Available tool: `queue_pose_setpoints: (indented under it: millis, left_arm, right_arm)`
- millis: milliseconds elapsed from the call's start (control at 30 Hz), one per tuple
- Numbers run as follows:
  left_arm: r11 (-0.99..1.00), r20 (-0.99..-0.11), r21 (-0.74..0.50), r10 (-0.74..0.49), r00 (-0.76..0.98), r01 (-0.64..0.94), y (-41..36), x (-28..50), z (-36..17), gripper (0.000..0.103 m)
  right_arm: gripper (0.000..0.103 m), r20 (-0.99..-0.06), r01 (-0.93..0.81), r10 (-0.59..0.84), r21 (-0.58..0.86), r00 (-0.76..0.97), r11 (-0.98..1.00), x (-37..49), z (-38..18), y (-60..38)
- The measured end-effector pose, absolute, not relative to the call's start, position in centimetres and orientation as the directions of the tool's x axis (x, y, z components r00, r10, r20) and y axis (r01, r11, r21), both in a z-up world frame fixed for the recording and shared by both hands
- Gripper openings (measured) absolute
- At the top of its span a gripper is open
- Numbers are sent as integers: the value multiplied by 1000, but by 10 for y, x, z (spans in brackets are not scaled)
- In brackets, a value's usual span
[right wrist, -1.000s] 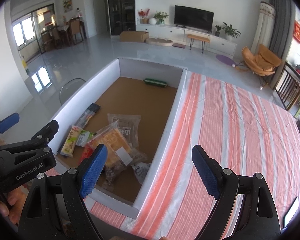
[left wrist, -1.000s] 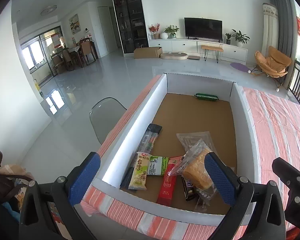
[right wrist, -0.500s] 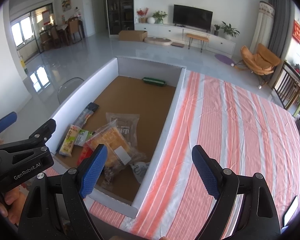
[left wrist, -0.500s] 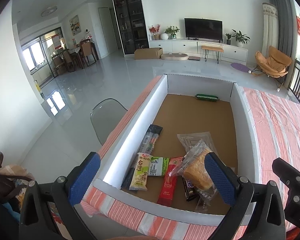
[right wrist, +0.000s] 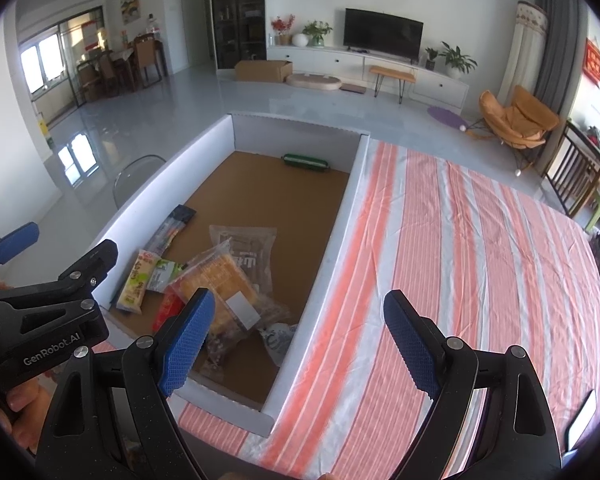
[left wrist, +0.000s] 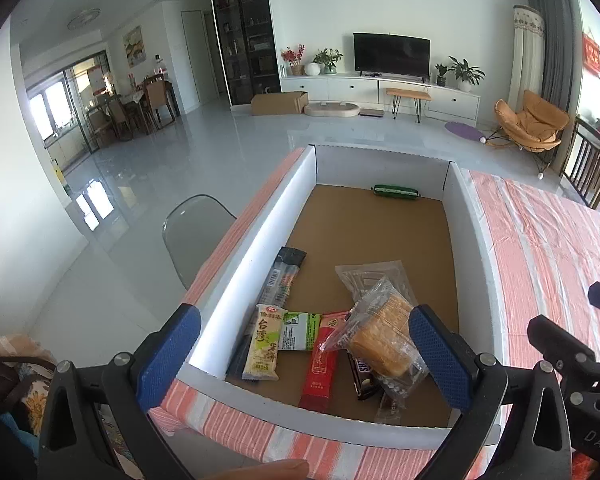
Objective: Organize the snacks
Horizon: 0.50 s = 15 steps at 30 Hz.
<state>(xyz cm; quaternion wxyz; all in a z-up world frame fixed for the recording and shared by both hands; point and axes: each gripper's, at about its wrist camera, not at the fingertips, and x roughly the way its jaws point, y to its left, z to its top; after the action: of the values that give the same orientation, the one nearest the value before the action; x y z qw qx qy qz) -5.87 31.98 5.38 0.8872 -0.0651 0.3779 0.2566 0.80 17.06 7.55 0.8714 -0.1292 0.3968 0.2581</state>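
Observation:
A shallow white-walled box [left wrist: 256,236] with a brown floor lies on the striped table. At its near end sits a pile of snacks: a yellow-green pack [left wrist: 265,342], a red stick pack [left wrist: 320,372], a clear bag of golden cake [left wrist: 380,336], a clear flat pack [left wrist: 374,276] and a dark striped stick pack [left wrist: 286,276]. A green roll [left wrist: 396,191] lies alone at the far wall. My left gripper [left wrist: 300,354] hovers open above the near pile, holding nothing. My right gripper [right wrist: 298,338] is open over the box's right wall [right wrist: 328,248] and the tablecloth.
The pink-and-white striped tablecloth [right wrist: 480,264] stretches to the right of the box. A clear chair [left wrist: 194,232] stands on the floor left of the table. A patterned cloth item [left wrist: 16,376] lies at the lower left. A white card [right wrist: 580,422] sits at the table's right edge.
Both views have shifted slightly; the box and snacks sit a little higher in the frames. Neither gripper has shut or touched anything.

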Motion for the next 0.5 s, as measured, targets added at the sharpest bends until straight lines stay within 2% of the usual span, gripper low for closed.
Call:
queue_pose_setpoints:
  millis: [500]
  left_arm:
    - [873, -725, 68, 376, 578, -482, 323, -53, 58, 103]
  right_arm:
    - [89, -767, -555, 366, 16, 527, 832, 13, 79, 166]
